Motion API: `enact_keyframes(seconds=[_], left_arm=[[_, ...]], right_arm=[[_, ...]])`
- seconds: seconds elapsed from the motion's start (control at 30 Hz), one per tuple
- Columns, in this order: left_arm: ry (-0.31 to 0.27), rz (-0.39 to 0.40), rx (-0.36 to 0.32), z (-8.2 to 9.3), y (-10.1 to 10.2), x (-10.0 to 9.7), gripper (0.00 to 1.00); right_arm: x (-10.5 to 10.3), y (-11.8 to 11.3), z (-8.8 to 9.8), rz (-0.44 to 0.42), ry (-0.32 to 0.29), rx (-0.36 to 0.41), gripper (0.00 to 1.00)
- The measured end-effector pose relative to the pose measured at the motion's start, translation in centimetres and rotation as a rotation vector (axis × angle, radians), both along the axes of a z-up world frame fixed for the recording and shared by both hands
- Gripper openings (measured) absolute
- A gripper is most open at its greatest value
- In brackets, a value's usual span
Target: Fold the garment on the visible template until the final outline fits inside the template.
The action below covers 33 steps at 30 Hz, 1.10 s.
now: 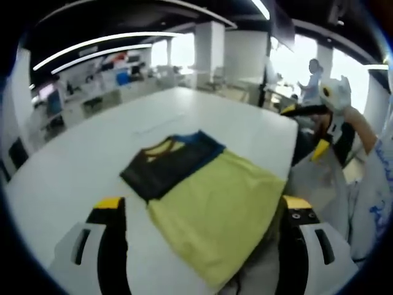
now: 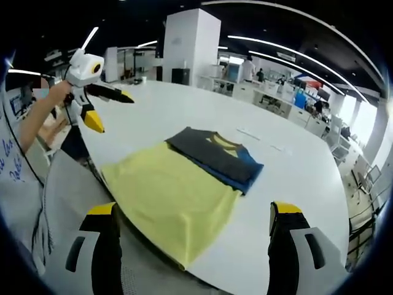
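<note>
I see one garment (image 1: 202, 190) lying flat on the white desk (image 1: 73, 166), near the desk's edge closest to me. It is folded into a rough rectangle with two colour zones: a yellow part toward me and a dark grey part farther away, with a blue strip and a yellow neckline at the far end. In the right gripper view the same garment (image 2: 178, 184) has its yellow end reaching the desk (image 2: 307, 178) edge, with one corner hanging slightly over it. I have two tongs. My left tongs (image 1: 206, 212) are open, the two yellow-tipped jaws standing wide apart on either side of the garment and above it, gripping nothing. My right tongs (image 2: 193, 215) are likewise open and empty, their jaws spread to either side of the yellow end. In the right gripper view I also see the left tongs (image 2: 110, 114) raised off to the side, jaws parted, held by one hand (image 2: 58, 92). In the left gripper view the right tongs (image 1: 310, 132) are held up beyond the desk's edge.
</note>
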<state>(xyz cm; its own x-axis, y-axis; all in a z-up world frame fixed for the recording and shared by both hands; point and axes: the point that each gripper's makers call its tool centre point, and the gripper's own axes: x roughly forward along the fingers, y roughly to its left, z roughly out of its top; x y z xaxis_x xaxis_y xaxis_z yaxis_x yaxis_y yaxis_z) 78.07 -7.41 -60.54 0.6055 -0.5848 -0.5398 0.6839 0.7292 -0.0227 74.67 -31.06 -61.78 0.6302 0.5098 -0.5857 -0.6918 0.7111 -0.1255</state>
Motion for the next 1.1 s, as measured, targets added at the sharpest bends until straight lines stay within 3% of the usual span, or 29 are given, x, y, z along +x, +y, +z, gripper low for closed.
enact_keyframes(seconds=[0.33, 0.57, 0.87, 0.93, 1.0, 1.1], left_arm=[[-0.004, 0.024, 0.007, 0.1, 0.7, -1.0, 0.99], [0.017, 0.055, 0.019, -1.0, 1.9, -1.4, 0.99], [0.026, 0.061, -0.011, -1.2, 1.7, -2.7, 0.99], [-0.008, 0.052, -0.014, -1.0, 1.6, -2.8, 0.99], [0.018, 0.086, -0.044, -1.5, 2.0, -3.1, 0.99], [0.021, 0.097, -0.036, -2.0, 2.5, -3.5, 0.99]], right_arm=[[-0.7, -0.3, -0.5, -0.003, 0.022, -0.007, 1.00], [-1.0, -0.4, -0.9, -0.014, 0.030, -0.019, 1.00], [-1.5, -0.1, -1.3, -0.021, 0.046, -0.002, 1.00], [-1.5, -0.2, -1.4, -0.029, 0.049, 0.001, 1.00], [-1.7, -0.2, -1.6, -0.027, 0.057, -0.002, 1.00], [-2.0, -0.1, -1.9, -0.017, 0.068, -0.002, 1.00]])
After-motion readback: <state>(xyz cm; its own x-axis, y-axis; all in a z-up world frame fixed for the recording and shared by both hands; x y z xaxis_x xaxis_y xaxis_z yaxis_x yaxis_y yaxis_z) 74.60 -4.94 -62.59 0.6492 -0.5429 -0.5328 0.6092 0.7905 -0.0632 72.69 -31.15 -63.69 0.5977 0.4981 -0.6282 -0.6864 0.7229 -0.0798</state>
